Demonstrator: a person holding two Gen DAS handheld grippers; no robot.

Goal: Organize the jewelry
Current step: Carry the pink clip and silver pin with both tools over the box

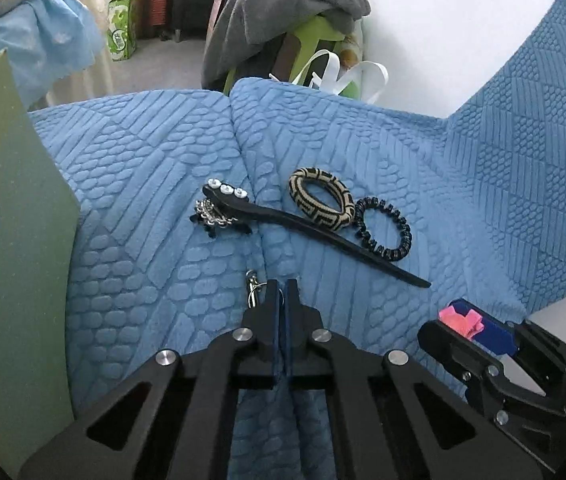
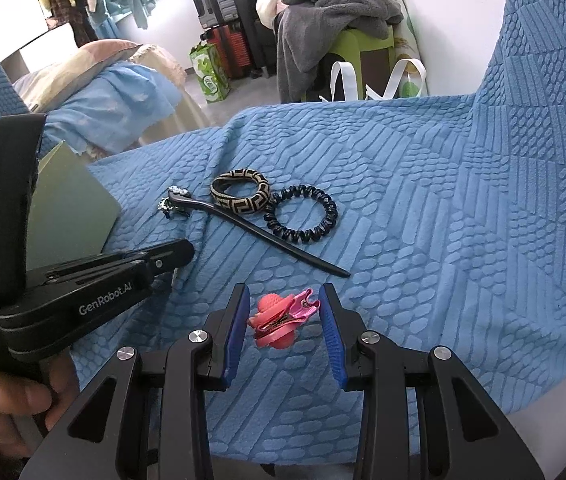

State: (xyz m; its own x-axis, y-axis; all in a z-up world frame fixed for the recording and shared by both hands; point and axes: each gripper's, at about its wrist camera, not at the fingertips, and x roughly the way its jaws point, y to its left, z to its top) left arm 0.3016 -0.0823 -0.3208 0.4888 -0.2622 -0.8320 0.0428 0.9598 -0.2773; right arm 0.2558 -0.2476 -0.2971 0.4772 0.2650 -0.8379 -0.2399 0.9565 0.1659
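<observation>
On the blue textured cover lie a black hair stick (image 1: 315, 230) (image 2: 259, 232) with white stones at its head, a black-and-beige patterned bangle (image 1: 321, 202) (image 2: 240, 197) and a black spiral hair tie (image 1: 383, 228) (image 2: 301, 220). A silver chain piece (image 1: 213, 216) (image 2: 167, 206) lies under the stick's head. My left gripper (image 1: 282, 286) is shut on a small silver clip (image 1: 252, 288). My right gripper (image 2: 284, 296) is open, its blue pads on either side of a pink hair clip (image 2: 281, 316) that lies on the cover.
A green box (image 1: 7, 220) (image 2: 69, 208) stands at the left on the cover. The cover's edge drops off behind the jewelry. Beyond it are a chair with grey clothes (image 2: 331, 12), a bed (image 2: 115, 88) and suitcases.
</observation>
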